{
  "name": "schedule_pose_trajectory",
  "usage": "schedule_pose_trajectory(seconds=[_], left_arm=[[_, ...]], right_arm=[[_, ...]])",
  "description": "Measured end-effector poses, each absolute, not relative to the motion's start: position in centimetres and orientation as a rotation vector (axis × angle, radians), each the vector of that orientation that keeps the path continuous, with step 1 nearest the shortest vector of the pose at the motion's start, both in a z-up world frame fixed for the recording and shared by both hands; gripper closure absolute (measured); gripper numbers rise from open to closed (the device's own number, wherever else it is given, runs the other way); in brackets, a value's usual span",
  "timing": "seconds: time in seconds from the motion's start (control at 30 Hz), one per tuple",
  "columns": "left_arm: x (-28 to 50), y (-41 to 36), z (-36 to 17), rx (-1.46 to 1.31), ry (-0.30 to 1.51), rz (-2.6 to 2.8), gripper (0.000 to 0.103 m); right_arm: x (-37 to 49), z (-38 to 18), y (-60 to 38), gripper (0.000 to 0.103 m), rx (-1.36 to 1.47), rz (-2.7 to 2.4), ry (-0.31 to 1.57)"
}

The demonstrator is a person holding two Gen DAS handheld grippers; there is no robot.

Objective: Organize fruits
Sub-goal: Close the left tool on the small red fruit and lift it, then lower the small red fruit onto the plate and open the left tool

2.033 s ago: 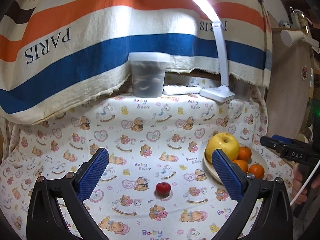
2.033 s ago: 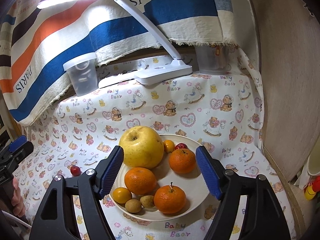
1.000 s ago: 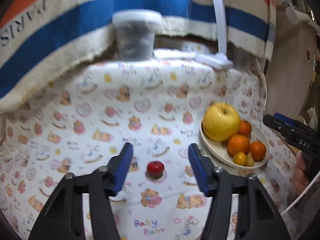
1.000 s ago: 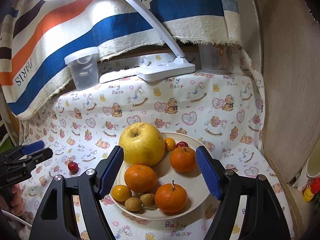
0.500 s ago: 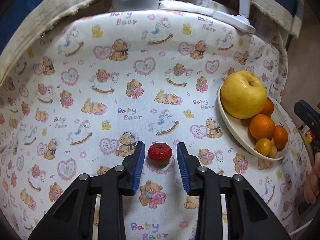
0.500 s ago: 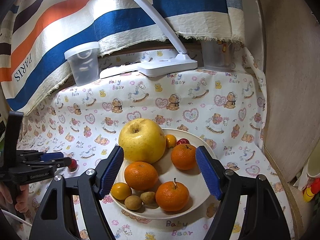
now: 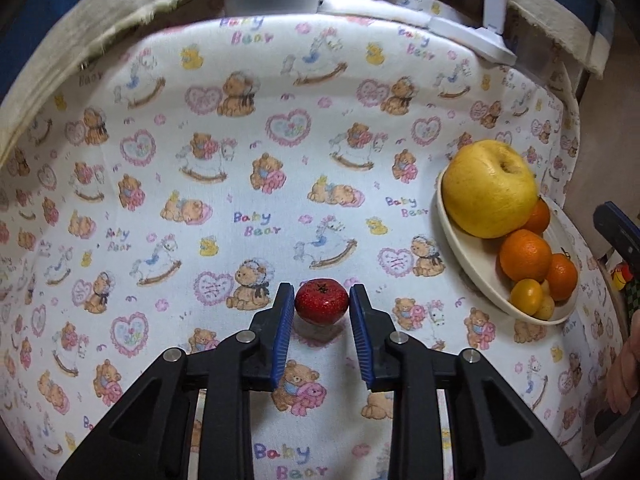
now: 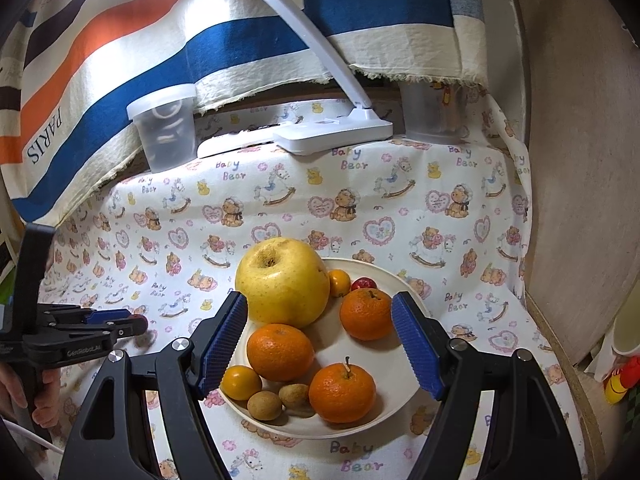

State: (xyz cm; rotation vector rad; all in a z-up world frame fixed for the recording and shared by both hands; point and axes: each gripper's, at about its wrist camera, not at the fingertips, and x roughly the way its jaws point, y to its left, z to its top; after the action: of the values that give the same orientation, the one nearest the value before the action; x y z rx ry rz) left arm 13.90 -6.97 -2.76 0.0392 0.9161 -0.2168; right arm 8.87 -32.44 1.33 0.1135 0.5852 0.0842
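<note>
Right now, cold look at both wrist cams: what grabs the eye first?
The small red fruit on the bear-print cloth, pinched between the blue pads of the left gripper. Next, the big yellow apple at the back left of the cream plate, towering over the oranges and smaller fruits around it. The right gripper hangs open over that plate, holding nothing.

Left wrist camera close above the tablecloth [image 7: 280,128], angled steeply down, right wrist camera looking across the plate [image 8: 404,384] toward the backdrop, both showing the plate
</note>
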Motion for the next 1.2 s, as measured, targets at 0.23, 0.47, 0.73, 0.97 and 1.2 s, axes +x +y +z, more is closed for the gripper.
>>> schedule_pose_trajectory(seconds=[0.23,0.47,0.73,0.97,1.2], left_arm=[[12.6,-9.2,0.0,0.054,0.866,-0.286,0.076],[12.6,-13.2,0.6,0.123,0.871,-0.359,0.076],[13.2,-16.1,-0.1,0.128,0.880,-0.392,0.076],[13.4,-17.4,-0.4,0.129,0.869,-0.385,0.075],[13.6,-18.2,-1.1,0.131,0.877,-0.381,0.075]], right_arm=[[9.2,1.1,-33.3,0.027,0.164,0.086,0.610],[9.3,1.0,-33.0,0.027,0.147,0.079,0.613],[9.2,1.3,-33.6,0.027,0.178,0.080,0.610],[9.2,1.5,-34.1,0.027,0.203,0.077,0.621],[9.3,1.4,-33.9,0.027,0.194,0.073,0.637]])
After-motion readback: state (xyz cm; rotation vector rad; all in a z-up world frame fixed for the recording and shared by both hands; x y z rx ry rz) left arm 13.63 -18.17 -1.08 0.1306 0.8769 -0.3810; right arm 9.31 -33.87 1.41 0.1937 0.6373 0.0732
